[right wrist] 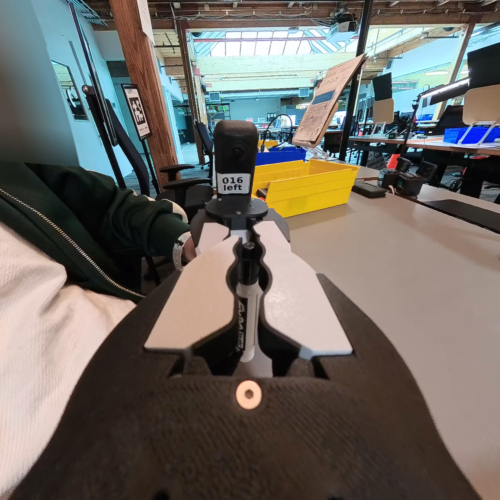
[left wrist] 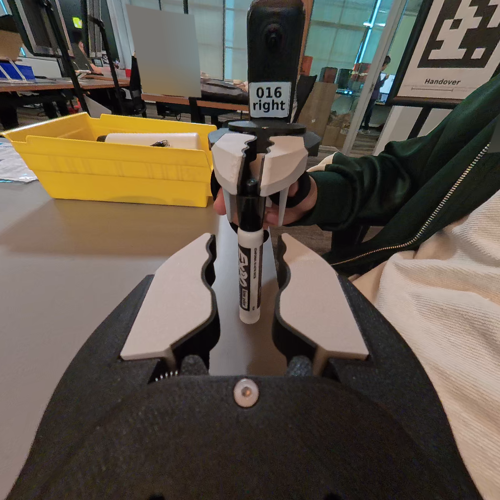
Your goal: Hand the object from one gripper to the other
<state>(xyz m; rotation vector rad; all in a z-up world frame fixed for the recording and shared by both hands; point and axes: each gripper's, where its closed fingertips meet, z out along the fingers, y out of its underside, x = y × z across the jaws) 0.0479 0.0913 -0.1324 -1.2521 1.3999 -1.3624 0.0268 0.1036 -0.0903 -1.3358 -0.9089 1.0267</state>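
The black-capped white dry-erase marker with a black printed band (left wrist: 249,270) is clamped at its cap end by the right gripper (left wrist: 253,216), whose white plastic fingers (left wrist: 230,165) are pressed narrow around it. The barrel reaches into the gap of the left gripper (left wrist: 246,259) — its white fingers (left wrist: 176,292) stand wide, with clear room either side of the barrel and no contact. In the right wrist view the same marker (right wrist: 247,305) lies along the closed fingers (right wrist: 205,297), the left gripper (right wrist: 239,235) facing it. Both hover above the grey tabletop (left wrist: 81,257) near its edge by the person's torso; a yellow plastic bin (left wrist: 113,162) sits well apart.
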